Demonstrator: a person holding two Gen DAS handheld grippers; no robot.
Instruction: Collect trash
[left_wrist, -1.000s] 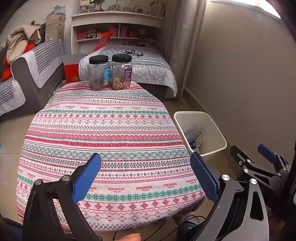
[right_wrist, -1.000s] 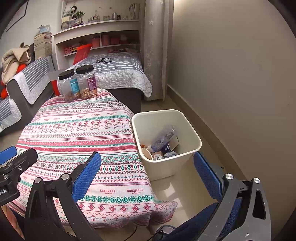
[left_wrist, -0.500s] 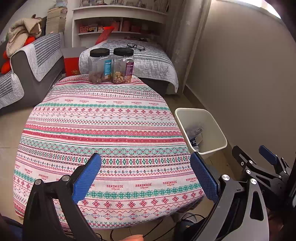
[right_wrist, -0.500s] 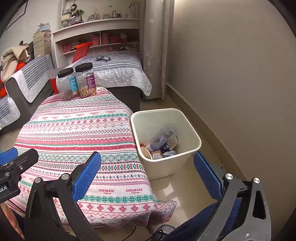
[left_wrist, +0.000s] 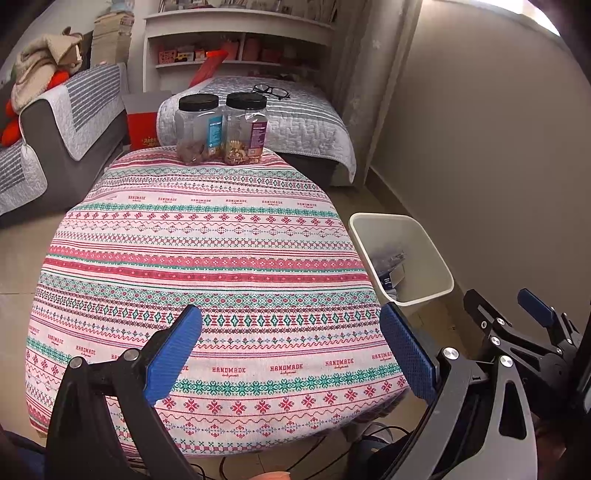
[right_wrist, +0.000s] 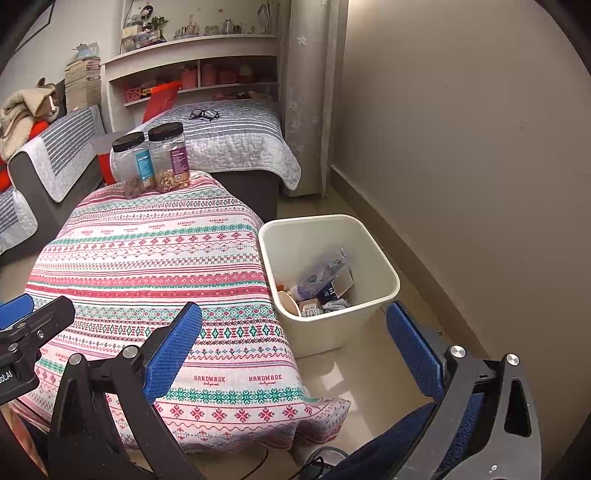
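Note:
A white trash bin (right_wrist: 373, 254) stands on the floor at the table's right side; it also shows in the left wrist view (left_wrist: 432, 254). Inside it lies trash (right_wrist: 325, 284): wrappers, a plastic bag, small cartons. The table carries a patterned cloth (left_wrist: 207, 258), bare of trash. My left gripper (left_wrist: 290, 350) is open and empty above the table's near edge. My right gripper (right_wrist: 293, 347) is open and empty, near the bin's front and the table's right corner.
Two black-lidded snack jars (left_wrist: 221, 129) stand at the table's far edge. Behind them is a bed (left_wrist: 280, 114) with glasses (left_wrist: 271, 90) on it, a sofa (left_wrist: 55, 122) at left, shelves at the back, a wall at right. Cables lie under the table.
Both grippers stay open and empty. The left wrist view has pulled back and risen slightly, so the table looks smaller. The right wrist view has barely shifted.

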